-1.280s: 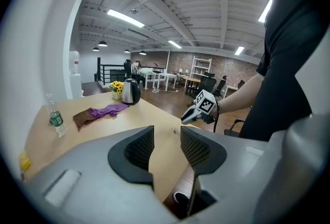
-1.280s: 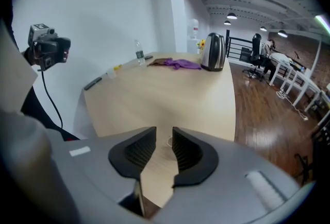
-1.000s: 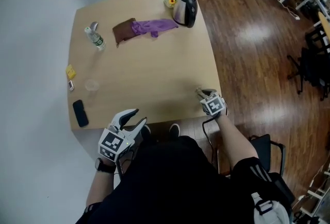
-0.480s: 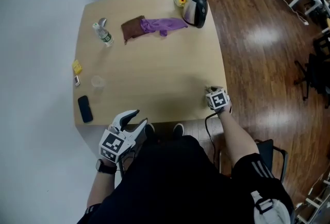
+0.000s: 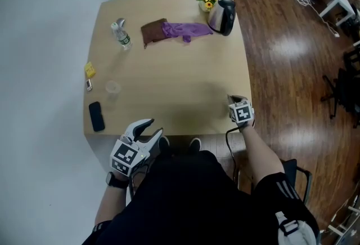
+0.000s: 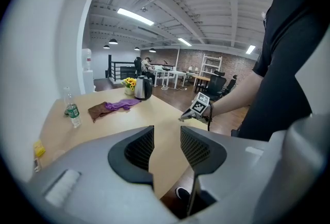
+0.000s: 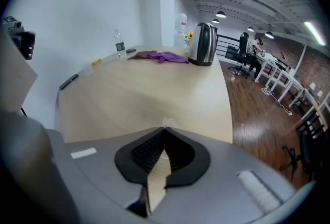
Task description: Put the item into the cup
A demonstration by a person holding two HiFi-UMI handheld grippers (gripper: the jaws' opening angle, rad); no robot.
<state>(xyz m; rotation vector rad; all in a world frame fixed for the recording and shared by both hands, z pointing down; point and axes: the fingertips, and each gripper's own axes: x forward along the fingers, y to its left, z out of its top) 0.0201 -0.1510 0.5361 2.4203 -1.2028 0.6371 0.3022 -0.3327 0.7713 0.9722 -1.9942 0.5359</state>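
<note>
Several things spread over the bench (image 5: 180, 80): black phone (image 5: 97, 116), yellow item (image 5: 89, 69), bottle (image 5: 122, 34), purple cloth (image 5: 187, 30), kettle (image 5: 223, 16). The small clear cup (image 5: 112, 88) stands upright near the phone, by the left edge. On the left gripper (image 5: 151, 129) the fingers gape wide, empty; on the right gripper (image 5: 233, 98) they are pressed together.

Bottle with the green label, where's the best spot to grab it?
Probably around its middle, at the label, coming in level from the side. The bottle stands upright and is slim and round, so it should be easy to pinch across.
</note>
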